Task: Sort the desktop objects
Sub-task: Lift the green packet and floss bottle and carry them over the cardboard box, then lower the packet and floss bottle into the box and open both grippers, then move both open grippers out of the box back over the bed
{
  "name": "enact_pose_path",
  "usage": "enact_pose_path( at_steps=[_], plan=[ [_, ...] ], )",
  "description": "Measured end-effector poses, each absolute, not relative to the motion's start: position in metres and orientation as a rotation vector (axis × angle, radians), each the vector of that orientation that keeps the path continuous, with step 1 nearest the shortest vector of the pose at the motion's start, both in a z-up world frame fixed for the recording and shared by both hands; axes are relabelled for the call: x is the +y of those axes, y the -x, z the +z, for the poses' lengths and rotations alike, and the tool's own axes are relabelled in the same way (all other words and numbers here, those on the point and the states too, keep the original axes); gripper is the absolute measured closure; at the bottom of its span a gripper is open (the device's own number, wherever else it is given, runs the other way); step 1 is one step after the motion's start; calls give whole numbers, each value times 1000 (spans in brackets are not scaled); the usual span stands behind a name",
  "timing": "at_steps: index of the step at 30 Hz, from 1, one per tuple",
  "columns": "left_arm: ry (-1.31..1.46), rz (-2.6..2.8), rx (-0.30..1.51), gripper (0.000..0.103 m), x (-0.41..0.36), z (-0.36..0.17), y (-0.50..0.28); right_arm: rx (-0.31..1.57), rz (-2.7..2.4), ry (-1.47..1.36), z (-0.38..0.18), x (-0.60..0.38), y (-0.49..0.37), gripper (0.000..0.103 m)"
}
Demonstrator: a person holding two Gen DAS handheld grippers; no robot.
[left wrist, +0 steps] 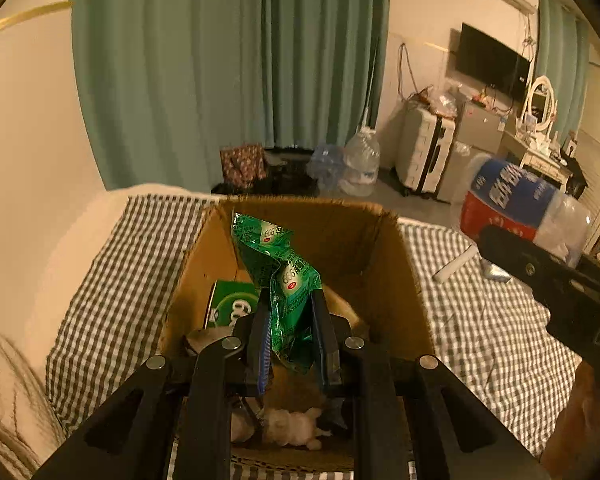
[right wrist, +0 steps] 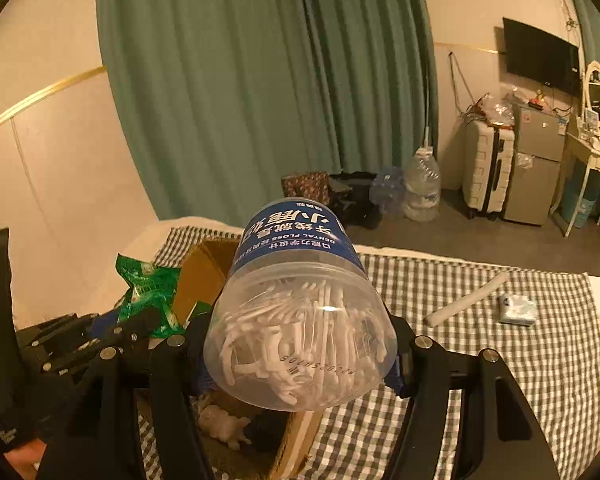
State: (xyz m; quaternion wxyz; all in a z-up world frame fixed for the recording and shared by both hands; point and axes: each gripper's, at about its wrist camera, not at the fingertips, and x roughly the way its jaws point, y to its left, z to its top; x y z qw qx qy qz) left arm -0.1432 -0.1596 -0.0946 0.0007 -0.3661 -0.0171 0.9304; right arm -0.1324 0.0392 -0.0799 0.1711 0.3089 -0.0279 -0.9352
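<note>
My left gripper [left wrist: 290, 320] is shut on a crumpled green foil packet [left wrist: 278, 264] and holds it over the open cardboard box [left wrist: 396, 280]. Inside the box lie a green carton [left wrist: 230, 306] and a small white plush toy [left wrist: 292, 428]. My right gripper [right wrist: 300, 356] is shut on a clear jar of dental floss picks [right wrist: 300, 320] with a blue label, held above the box's right edge [right wrist: 204, 276]. The jar also shows in the left wrist view [left wrist: 512, 204], as does the packet in the right wrist view [right wrist: 148, 292].
A checked cloth [right wrist: 500, 360] covers the bed. On it lie a white tube [right wrist: 468, 298] and a small white packet [right wrist: 518, 310] to the right. Beyond are green curtains [left wrist: 220, 80], water jugs [left wrist: 362, 164], a suitcase [right wrist: 486, 172] and a dresser.
</note>
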Motion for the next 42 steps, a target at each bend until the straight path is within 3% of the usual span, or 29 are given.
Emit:
enact_pose_path(
  at_steps=[18, 31, 35, 40, 42],
  plan=[
    [1369, 2828, -140, 86, -174, -158, 176, 33, -2534, -1042, -144, -14, 204, 40],
    [1378, 2835, -139, 81, -176, -163, 180, 97, -2521, -1115, -157, -24, 216, 39],
    [1370, 2833, -147, 71, -175, -158, 178, 80, -2532, -1085, -147, -23, 211, 39],
    [1314, 2892, -131, 33, -174, -137, 168, 74, -2565, -1024, -121, -20, 200, 36],
    [1283, 2921, -133, 27, -176, -126, 163, 68, -2582, -1006, -112, -16, 195, 36]
  ],
)
